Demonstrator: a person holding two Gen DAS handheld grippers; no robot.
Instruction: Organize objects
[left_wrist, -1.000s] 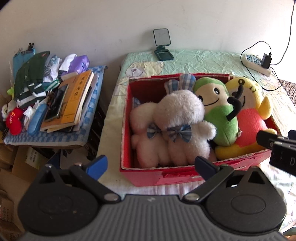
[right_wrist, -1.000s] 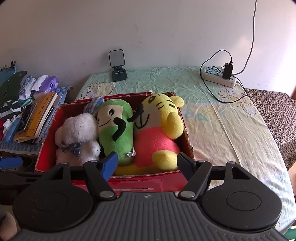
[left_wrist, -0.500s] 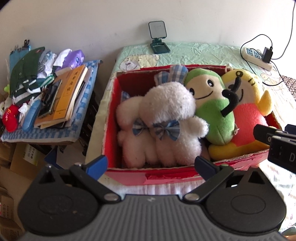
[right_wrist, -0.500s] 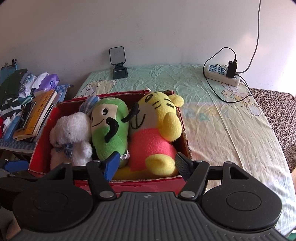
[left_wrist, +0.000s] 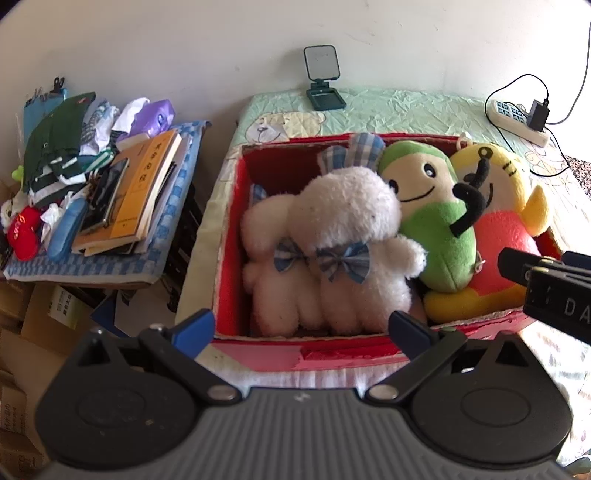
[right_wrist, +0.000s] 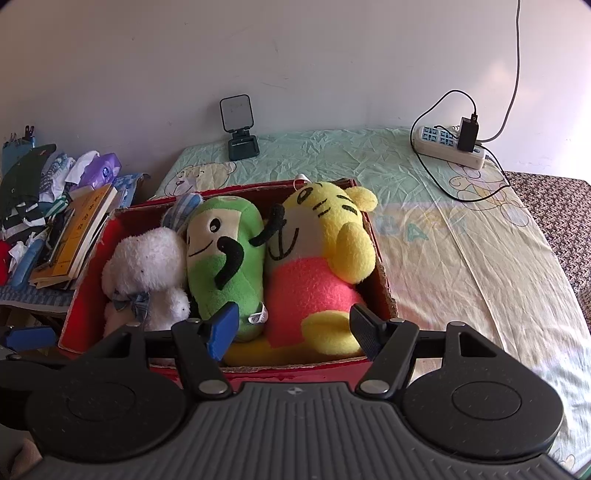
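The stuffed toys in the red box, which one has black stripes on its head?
The yellow tiger toy, at the right end of the red box. The green toy beside it and the white bunnies have no stripes.

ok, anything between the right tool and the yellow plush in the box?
Nothing visible. The right tool hangs open just over the box's near wall, and the yellow plush lies straight ahead, pressed against the green plush.

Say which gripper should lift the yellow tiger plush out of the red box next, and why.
Right, probably. The right gripper hangs open directly over the yellow tiger plush, at the right end of the red box. The left gripper, also open, faces the white bunny plush at the other end.
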